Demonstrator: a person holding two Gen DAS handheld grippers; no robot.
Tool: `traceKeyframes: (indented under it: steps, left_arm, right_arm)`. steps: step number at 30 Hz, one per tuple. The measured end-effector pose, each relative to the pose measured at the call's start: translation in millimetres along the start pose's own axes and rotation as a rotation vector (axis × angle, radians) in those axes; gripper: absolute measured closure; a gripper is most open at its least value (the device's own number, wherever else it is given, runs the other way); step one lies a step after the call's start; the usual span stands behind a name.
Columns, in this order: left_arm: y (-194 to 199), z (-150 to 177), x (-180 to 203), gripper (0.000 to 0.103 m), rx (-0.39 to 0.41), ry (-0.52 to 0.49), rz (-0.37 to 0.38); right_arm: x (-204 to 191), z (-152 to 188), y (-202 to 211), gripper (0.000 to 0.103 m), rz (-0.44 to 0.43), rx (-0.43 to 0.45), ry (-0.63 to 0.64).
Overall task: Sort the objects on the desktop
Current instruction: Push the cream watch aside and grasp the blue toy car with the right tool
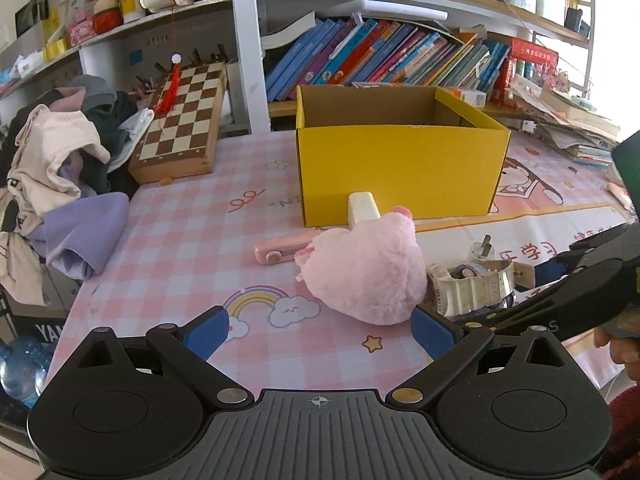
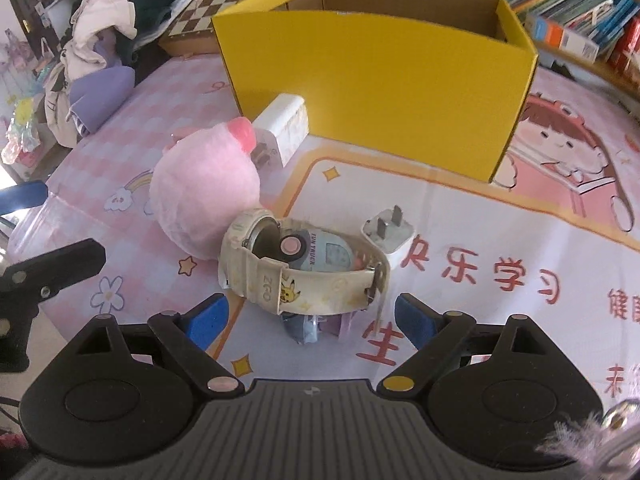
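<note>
A yellow cardboard box (image 1: 400, 168) (image 2: 376, 80) stands open on the pink checked mat. In front of it lie a pink plush toy (image 1: 364, 276) (image 2: 204, 196), a cream watch (image 2: 304, 276) (image 1: 472, 284) looped around a small blue toy, a white plug (image 2: 390, 236), a white block (image 2: 286, 128) (image 1: 362, 208) and a pink cutter (image 1: 284, 250). My left gripper (image 1: 320, 330) is open, just short of the plush. My right gripper (image 2: 312, 322) is open too, its blue pads (image 2: 414, 320) flanking the near edge of the watch without touching it.
A pile of clothes (image 1: 60, 160) and a chessboard box (image 1: 180, 124) lie at the left. Books (image 1: 380, 56) fill the shelf behind the box. Loose papers (image 1: 572, 128) are stacked at the right. A small blue-and-purple packet (image 2: 308, 328) lies under the watch.
</note>
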State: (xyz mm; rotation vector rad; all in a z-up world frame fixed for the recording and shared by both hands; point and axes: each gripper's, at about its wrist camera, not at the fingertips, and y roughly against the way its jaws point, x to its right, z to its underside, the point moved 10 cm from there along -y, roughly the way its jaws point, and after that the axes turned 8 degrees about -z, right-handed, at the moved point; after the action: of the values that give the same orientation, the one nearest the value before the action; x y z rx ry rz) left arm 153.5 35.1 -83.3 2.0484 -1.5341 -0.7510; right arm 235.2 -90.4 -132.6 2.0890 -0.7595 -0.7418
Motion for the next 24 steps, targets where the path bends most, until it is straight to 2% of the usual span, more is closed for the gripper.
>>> traceKeyframes:
  steps: [3,6,7,11,12,13,15,16,24]
  left_arm:
    - [0,1,-1,0.004,-0.005,-0.003,-0.008]
    - [0,2,-2,0.004,-0.010,-0.001,-0.016]
    - [0,2,-3,0.004,-0.012,0.000,-0.019]
    - [0,2,-5,0.004,-0.015,0.006,-0.026]
    - [0,1,-5,0.004,-0.015,0.007,-0.027]
    - [0,1,-4,0.004,-0.015,0.007,-0.025]
    - [0,0,-2,0.004,-0.014,0.005,-0.020]
    - [-1,0,-1,0.004,-0.014,0.004,-0.016]
    - [-4,-4,12,0.004,-0.005,-0.008,0.017]
  right_arm:
    - [0,-1,-6,0.013,-0.011,-0.015,-0.010]
    - [2,-3,-8,0.018,-0.015,-0.021,-0.022]
    - [2,-3,-9,0.024,-0.019,-0.022,-0.025]
    - [1,-7,-6,0.036,-0.026,0.000,-0.020]
    - [2,-8,-3,0.054,-0.020,0.011,-0.020]
    - [4,-9,-1,0.058,-0.024,0.022,-0.029]
    - [8,-11,3,0.059,-0.038,0.044,-0.053]
    - [10,-11,5,0.064,-0.038,0.048,-0.058]
    - [30,-14,30,0.065,0.035,0.145,-0.089]
